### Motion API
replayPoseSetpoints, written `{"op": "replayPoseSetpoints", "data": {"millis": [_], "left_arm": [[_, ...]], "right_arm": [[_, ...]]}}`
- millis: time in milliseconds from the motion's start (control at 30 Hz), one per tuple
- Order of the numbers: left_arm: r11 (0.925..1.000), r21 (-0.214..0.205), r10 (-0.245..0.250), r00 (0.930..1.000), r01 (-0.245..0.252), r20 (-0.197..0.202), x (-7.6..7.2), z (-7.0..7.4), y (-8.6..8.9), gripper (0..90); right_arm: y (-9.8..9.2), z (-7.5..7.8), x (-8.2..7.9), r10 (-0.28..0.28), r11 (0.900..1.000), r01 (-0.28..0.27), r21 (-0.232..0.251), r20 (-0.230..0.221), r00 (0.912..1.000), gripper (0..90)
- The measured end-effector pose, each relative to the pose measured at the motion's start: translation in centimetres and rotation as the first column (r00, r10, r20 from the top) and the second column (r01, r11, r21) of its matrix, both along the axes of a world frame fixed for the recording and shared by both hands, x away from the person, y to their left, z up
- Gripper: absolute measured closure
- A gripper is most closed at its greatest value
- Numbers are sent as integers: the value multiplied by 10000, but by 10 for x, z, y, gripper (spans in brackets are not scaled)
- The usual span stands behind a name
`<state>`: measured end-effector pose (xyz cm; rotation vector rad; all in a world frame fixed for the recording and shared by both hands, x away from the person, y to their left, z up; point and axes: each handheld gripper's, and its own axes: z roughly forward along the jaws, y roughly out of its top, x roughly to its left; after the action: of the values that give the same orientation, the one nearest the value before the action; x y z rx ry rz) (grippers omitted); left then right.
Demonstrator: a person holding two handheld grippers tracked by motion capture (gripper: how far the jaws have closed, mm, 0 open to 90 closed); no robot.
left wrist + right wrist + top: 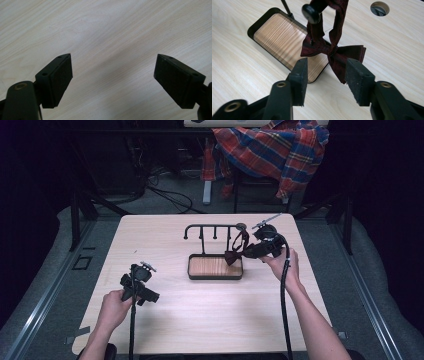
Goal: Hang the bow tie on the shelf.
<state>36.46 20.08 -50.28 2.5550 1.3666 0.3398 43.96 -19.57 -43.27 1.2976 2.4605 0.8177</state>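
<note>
Dark red fabric bow tie [332,51] hangs by its strap from end knob of black metal hook rack [212,226], bow dangling over rack's wood-lined tray base [215,267] on light wood worktop [200,310].

My right hand-held gripper [325,75] sits just below bow, jaws partly open, pads off cloth. Reads as release step, hang done.

Next: back right away w/o snagging bow.

Left hand-held gripper [112,75] wide, empty, over bare worktop.

Bare table [110,32] lies open ahead of the left gripper [112,77]. Directly ahead of the right gripper [327,75], the bow tie [337,53], rack [212,227] and tray [274,32] obstruct passage.
</note>
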Motion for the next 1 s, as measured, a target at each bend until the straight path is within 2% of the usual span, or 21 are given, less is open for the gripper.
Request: {"op": "replayPoseSetpoints", "data": {"millis": [200,300,567,633,867,1000], "left_arm": [[10000,2,-8,10000,8,-25,0,0,0,154],[10000,5,-7,10000,7,-30,0,0,0,153],[10000,-2,-10,10000,10,-32,0,0,0,153],[10000,4,-13,10000,13,-31,0,0,-1,153],[10000,0,-19,10000,19,-26,0,0,-1,154],[10000,-3,-20,10000,20,-40,0,0,-1,154]], "right_arm": [[-3,6,-11,349,9987,-350,-364,-32,9994,407],[-3,9,-16,419,9985,-423,-356,-111,9991,364],[-2,16,-37,766,9959,-757,-504,161,9969,279],[-1,16,-41,911,9943,-906,-570,74,9958,261],[-1,7,-60,1296,9886,-1297,-765,-65,9915,205],[-2,-4,-72,1427,9856,-1443,-878,-242,9895,183]]}}
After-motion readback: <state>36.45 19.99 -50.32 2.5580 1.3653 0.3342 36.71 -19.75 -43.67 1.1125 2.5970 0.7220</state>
